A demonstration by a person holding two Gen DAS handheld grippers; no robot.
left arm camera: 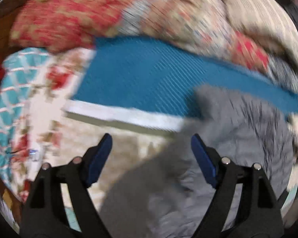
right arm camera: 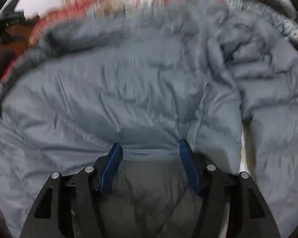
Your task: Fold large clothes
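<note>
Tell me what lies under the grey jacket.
In the left wrist view the grey jacket overlaps a blue mat and pale flooring. In the right wrist view the jacket fills the frame, so whatever it covers is hidden.

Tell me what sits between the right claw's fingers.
A fold of the grey jacket bridges the open right claw, seen in the right wrist view.

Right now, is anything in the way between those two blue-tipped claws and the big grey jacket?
Nothing visible. The right gripper is open, its tips right at the grey jacket. The left gripper is open above it, with only air between.
</note>
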